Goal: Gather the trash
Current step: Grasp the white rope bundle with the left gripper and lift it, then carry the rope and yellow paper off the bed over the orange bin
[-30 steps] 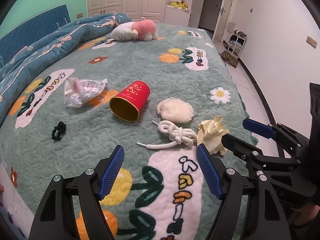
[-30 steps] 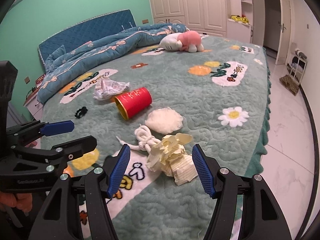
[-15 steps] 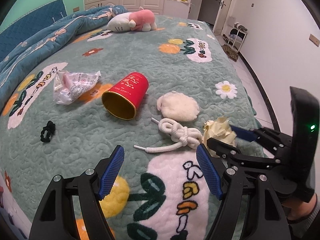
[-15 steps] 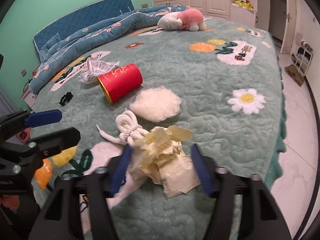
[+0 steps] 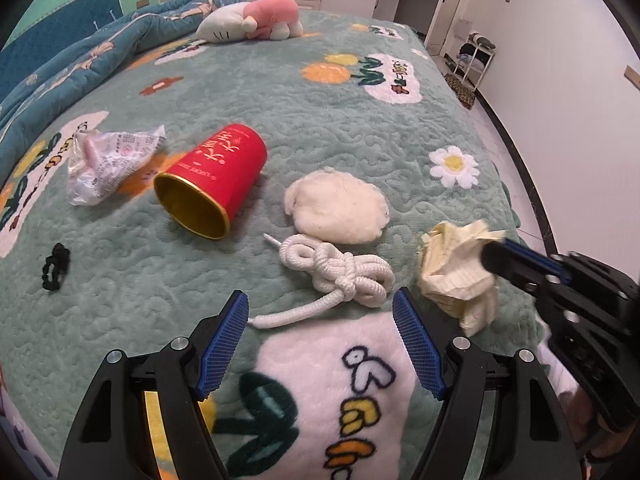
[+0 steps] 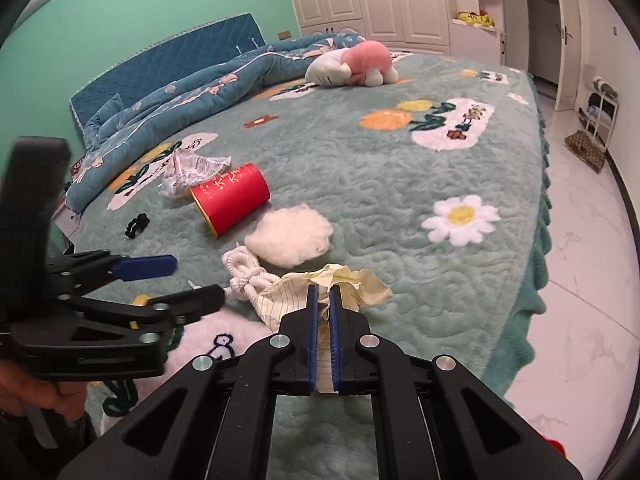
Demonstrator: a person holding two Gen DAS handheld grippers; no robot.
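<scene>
My right gripper (image 6: 324, 300) is shut on a crumpled yellow lined paper (image 6: 288, 294), near the bed's right edge; the paper also shows in the left wrist view (image 5: 456, 272), with the right gripper (image 5: 496, 260) pinching it. My left gripper (image 5: 320, 316) is open and empty, just short of a knotted white rope (image 5: 340, 270). Beyond lie a white cotton wad (image 5: 338, 212), a red cup (image 5: 214, 184) on its side, and a crumpled plastic wrapper (image 5: 108, 160).
A black hair tie (image 5: 56, 266) lies at the left. A pink-and-white plush toy (image 5: 256, 20) and a bunched blue quilt (image 5: 80, 56) sit at the far end of the green bedspread (image 5: 360, 128). White floor (image 6: 580, 280) runs along the bed's right side.
My right gripper moved onto the yellow paper and closed on it. The left gripper moved forward toward the rope and stayed open.
</scene>
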